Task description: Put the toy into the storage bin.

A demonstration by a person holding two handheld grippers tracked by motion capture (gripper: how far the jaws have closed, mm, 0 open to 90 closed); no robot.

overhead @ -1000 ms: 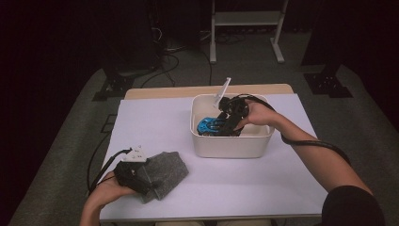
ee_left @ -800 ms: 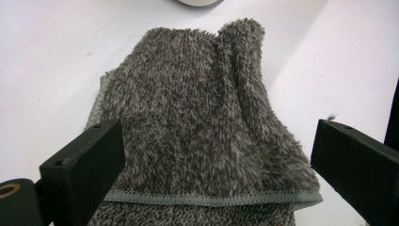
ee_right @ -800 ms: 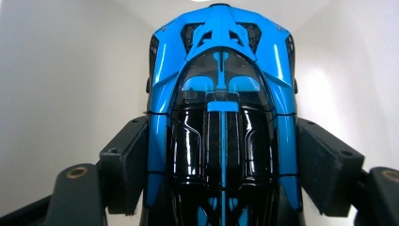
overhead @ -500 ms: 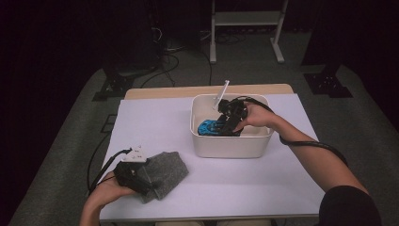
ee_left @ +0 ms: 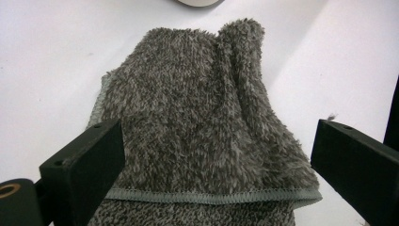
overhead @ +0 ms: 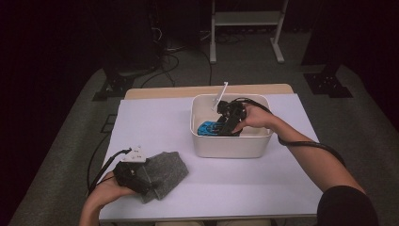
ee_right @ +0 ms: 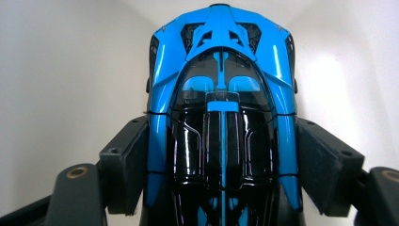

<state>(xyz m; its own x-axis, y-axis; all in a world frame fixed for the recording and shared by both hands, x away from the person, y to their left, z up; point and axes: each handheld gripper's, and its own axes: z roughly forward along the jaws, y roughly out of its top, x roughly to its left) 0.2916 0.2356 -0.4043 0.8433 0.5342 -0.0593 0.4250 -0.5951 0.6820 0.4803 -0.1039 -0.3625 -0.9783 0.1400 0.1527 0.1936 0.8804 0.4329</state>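
White tub point(overhead: 230, 147) sits on the surface point(overhead: 244, 188), right of centre toward the far edge. Inside it I see a blue and black toy car point(overhead: 209, 128), lying on the tub floor toward the left wall. My right gripper point(overhead: 225, 126) reaches down into the tub from the right side, hand point(overhead: 256, 117) over the rim. In the right gripper view the car point(ee_right: 221, 122) fills the space between the jaws, and both pads press its flanks, so I read that as gripping the car (white tub walls all round it). A thin white stick point(overhead: 220, 94) leans up from the tub's far rim, just beside the gripper body.

Near the front left corner lies a grey fuzzy cloth point(overhead: 164, 172), folded, flat on the surface. My left gripper point(overhead: 143, 183) rests at its near left end. In the left gripper view the cloth point(ee_left: 197, 141) lies between the jaws, which stand wide apart, open, not pinching it. Cable point(overhead: 101, 172) trails off the left edge. Tub and cloth are well apart, nothing between them.
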